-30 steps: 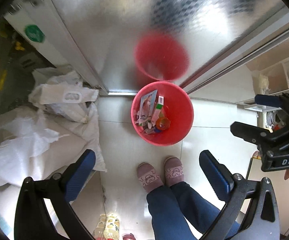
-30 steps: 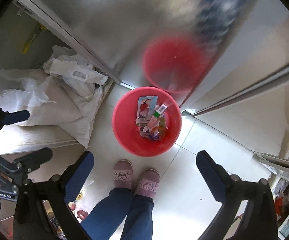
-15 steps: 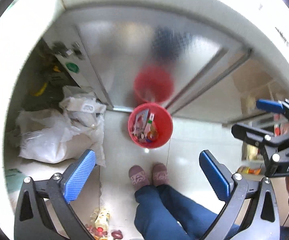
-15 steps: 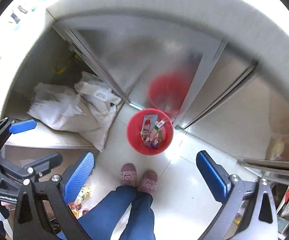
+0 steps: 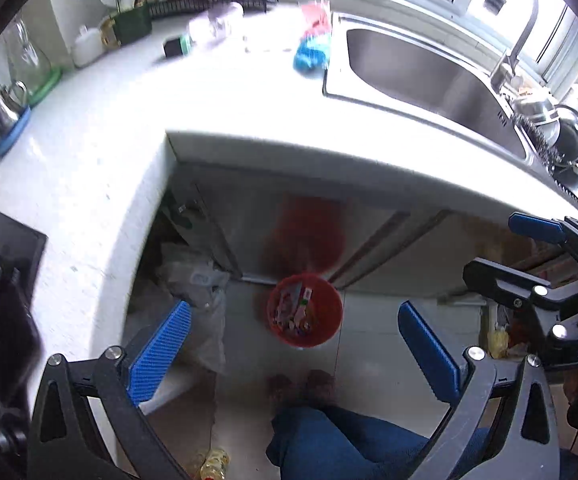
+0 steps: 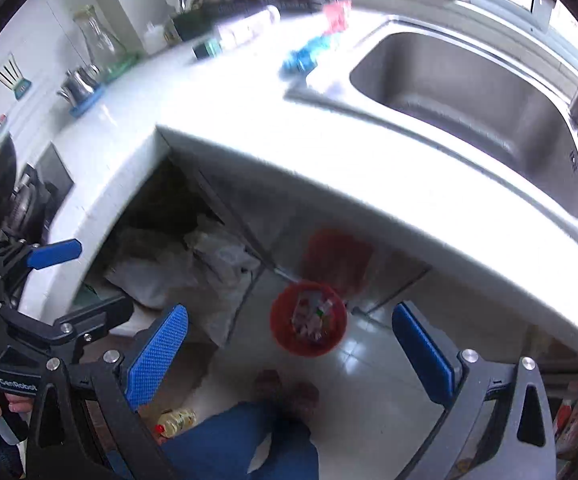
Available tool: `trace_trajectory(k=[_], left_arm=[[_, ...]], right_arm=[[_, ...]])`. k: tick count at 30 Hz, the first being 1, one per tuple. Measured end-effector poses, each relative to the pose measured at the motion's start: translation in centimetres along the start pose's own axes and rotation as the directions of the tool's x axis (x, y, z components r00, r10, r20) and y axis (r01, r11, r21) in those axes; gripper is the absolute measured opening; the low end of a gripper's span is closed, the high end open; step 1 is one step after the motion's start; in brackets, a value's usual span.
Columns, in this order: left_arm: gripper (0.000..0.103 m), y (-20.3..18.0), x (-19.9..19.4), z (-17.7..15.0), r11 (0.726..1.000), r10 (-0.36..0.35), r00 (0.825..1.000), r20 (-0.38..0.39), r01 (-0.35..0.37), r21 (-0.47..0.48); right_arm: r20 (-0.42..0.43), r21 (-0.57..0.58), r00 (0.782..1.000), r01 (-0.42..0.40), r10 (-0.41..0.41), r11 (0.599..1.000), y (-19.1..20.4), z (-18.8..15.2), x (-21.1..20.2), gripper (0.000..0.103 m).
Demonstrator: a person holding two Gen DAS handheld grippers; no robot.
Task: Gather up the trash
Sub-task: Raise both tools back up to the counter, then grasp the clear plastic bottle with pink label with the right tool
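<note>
Left wrist view: left hand-held gripper [image 5: 293,344] gapes empty above the floor, right hand-held gripper [image 6: 289,344] likewise spread wide. Below sits a red bin [image 5: 304,311] (wrappers inside) before the cabinet; up on the white counter [image 5: 217,92] lie a blue wad [image 5: 309,54] and bottle [image 5: 213,26].

Red bin [image 5: 304,312] at frame centre; white worktop [image 5: 225,96] above; blue ridged pads [image 5: 157,354] on the black left claw [image 5: 293,356].

Red bin [image 5: 304,310] upright on floor, holding wrappers [image 5: 292,309]; blue crumple [image 5: 309,55] beside sink
</note>
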State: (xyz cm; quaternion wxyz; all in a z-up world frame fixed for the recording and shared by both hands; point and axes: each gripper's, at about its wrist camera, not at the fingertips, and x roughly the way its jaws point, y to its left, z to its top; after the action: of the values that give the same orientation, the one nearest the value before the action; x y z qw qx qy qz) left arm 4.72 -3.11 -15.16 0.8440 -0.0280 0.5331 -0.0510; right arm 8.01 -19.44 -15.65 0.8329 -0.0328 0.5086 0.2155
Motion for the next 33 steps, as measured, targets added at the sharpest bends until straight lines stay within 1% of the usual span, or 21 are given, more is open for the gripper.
trace_trajectory(k=[1, 4, 9, 11, 15, 19, 25, 26, 28, 29, 33], left_arm=[[0.103, 0.1, -0.7, 0.6, 1.000, 0.007, 1.000, 0.018, -0.007, 0.004], [0.103, 0.4, -2.3, 2.0, 1.000, 0.029, 0.997, 0.066, -0.029, 0.006], [0.103, 1.5, -4.8, 4.9, 1.000, 0.030, 0.990, 0.137, -0.029, -0.009], [0.103, 2.2, -5.3, 6.0, 1.000, 0.029, 0.987, 0.157, -0.029, -0.007], [0.103, 2.9, -5.4, 8.3, 1.000, 0.025, 0.985, 0.173, -0.027, 0.012], [0.103, 4.4, -4.4, 11.3, 0.999, 0.026, 0.984, 0.176, -0.032, 0.034], [0.103, 8.1, -1.7, 17.3, 0.999, -0.006, 0.989, 0.147, -0.002, 0.053], [0.103, 8.9, -1.2, 18.4, 0.999, -0.012, 0.990, 0.141, 0.005, 0.052], [0.103, 10.1, -0.7, 20.3, 0.998, -0.020, 0.991, 0.132, 0.013, 0.054], [0.103, 10.8, -0.4, 21.3, 0.998, -0.018, 0.991, 0.130, 0.010, 0.055], [0.103, 14.1, 0.3, 25.2, 0.999, 0.017, 0.991, 0.130, -0.022, 0.037]], right_arm=[[0.019, -0.017, 1.000, -0.008, 0.008, 1.000, 0.4, 0.6, -0.6, 0.102], [0.081, -0.072, 0.997, 0.005, 0.001, 0.997, 1.6, 2.2, -2.0, 0.102], [0.152, -0.083, 0.987, -0.036, 0.048, 0.996, 2.0, 4.7, -3.7, 0.102], [0.175, -0.095, 0.983, -0.036, 0.053, 0.995, 2.2, 5.5, -3.7, 0.102], [0.202, -0.102, 0.978, -0.028, 0.048, 0.994, 2.4, 7.8, -3.4, 0.102], [0.200, -0.093, 0.979, -0.021, 0.039, 0.995, 2.4, 11.1, -2.5, 0.102], [0.182, -0.069, 0.983, 0.002, 0.011, 0.998, 2.7, 16.3, 0.2, 0.102], [0.179, -0.062, 0.984, -0.001, 0.012, 0.998, 2.7, 17.1, 0.5, 0.102], [0.178, -0.028, 0.983, -0.036, 0.040, 0.999, 2.9, 19.1, 1.1, 0.102], [0.177, -0.009, 0.983, -0.043, 0.044, 0.999, 3.0, 20.2, 1.5, 0.102], [0.161, 0.026, 0.987, -0.016, 0.012, 1.000, 3.9, 24.1, 3.3, 0.102]])
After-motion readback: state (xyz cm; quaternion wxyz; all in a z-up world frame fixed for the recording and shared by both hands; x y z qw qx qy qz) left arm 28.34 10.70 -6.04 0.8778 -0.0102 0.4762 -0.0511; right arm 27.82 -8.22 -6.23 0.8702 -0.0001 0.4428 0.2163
